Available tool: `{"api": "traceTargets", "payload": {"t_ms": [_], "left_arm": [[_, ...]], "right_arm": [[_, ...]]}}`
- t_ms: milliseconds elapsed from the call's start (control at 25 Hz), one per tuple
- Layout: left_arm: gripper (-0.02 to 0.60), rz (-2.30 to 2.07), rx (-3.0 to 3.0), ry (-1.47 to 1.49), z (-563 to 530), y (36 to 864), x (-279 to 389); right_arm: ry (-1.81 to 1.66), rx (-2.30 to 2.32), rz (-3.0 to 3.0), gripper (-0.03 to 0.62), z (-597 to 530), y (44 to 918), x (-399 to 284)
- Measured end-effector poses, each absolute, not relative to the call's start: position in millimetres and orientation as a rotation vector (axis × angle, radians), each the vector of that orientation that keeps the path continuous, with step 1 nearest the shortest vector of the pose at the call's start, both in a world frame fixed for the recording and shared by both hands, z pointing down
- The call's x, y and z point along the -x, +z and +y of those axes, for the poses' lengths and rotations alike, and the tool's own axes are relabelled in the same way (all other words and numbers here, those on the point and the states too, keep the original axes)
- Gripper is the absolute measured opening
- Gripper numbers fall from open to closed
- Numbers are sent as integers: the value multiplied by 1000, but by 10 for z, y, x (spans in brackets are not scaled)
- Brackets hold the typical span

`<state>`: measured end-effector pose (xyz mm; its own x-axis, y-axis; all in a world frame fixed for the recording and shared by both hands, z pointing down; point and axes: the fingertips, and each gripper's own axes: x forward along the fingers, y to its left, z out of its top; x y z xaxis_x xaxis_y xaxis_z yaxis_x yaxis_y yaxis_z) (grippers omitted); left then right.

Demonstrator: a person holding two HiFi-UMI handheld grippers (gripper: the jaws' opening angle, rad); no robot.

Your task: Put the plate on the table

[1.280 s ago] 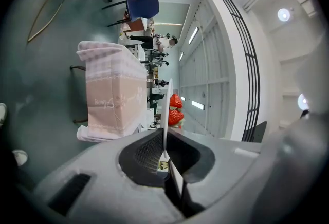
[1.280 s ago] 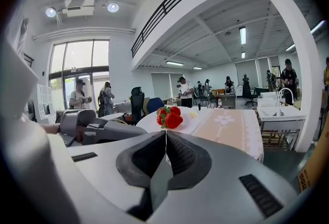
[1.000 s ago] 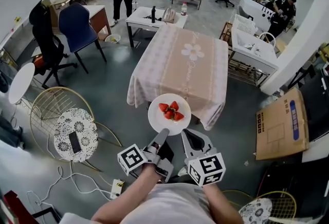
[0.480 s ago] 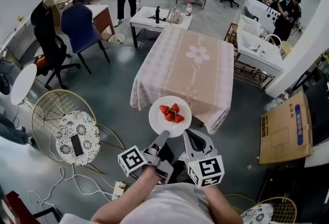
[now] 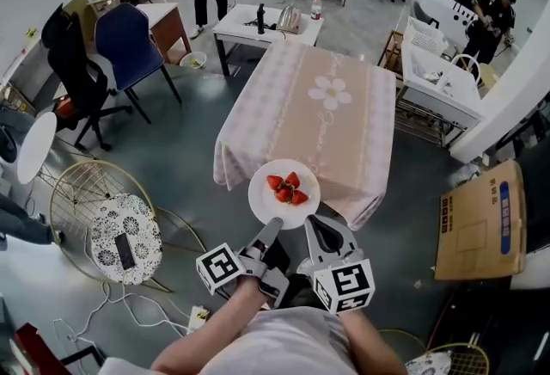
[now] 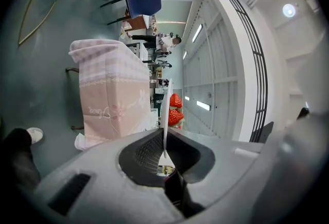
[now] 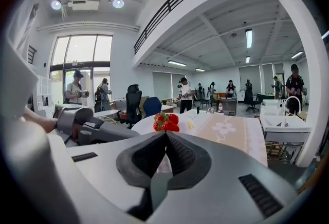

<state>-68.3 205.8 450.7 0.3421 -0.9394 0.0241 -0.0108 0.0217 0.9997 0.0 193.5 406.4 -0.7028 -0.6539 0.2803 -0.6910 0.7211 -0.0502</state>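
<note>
my left gripper [image 6: 164, 138] is pinched nearly closed on the near rim of the plate [image 5: 279, 212]. my right gripper [image 7: 164, 138] looks clamped beside it too, though its pads hide the edge. the plate, bearing strawberries [image 5: 286, 187], hangs at the near edge of the table [image 5: 318, 124].

The plate [image 5: 284, 193], with strawberries [image 5: 286, 187] on it, hangs at the near edge of the cloth-covered surface [image 5: 318, 115]. Its near rim sits between the fingers of the left gripper [image 5: 274, 227] and of the right gripper [image 5: 311, 227], side by side just before that surface. Behind the surface stands a small table [image 5: 249, 27] with a bottle [image 5: 316, 10] on it. Left of the surface is a chair [image 5: 129, 42], with an office chair [image 5: 73, 64] farther left. Near-left of the surface, a round side table [image 5: 103, 227] carries a phone [image 5: 125, 251]. Right of the surface, a cardboard box [image 5: 477, 223] lies on the floor.
</note>
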Motion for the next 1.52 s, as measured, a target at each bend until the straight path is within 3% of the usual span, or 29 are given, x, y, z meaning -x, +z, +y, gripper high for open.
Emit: {"api": "traceTargets", "payload": {"t_ms": [760,1520], "left_arm": [[17,-1039,-1322,-862,910,4587,173],[17,-1005,-1358,-767,329,4671,-157]], "right_arm": [[333,-1049,-2708,5,705,4192,-569],[363,-1177,-2680,5,166,4292,-943]]}}
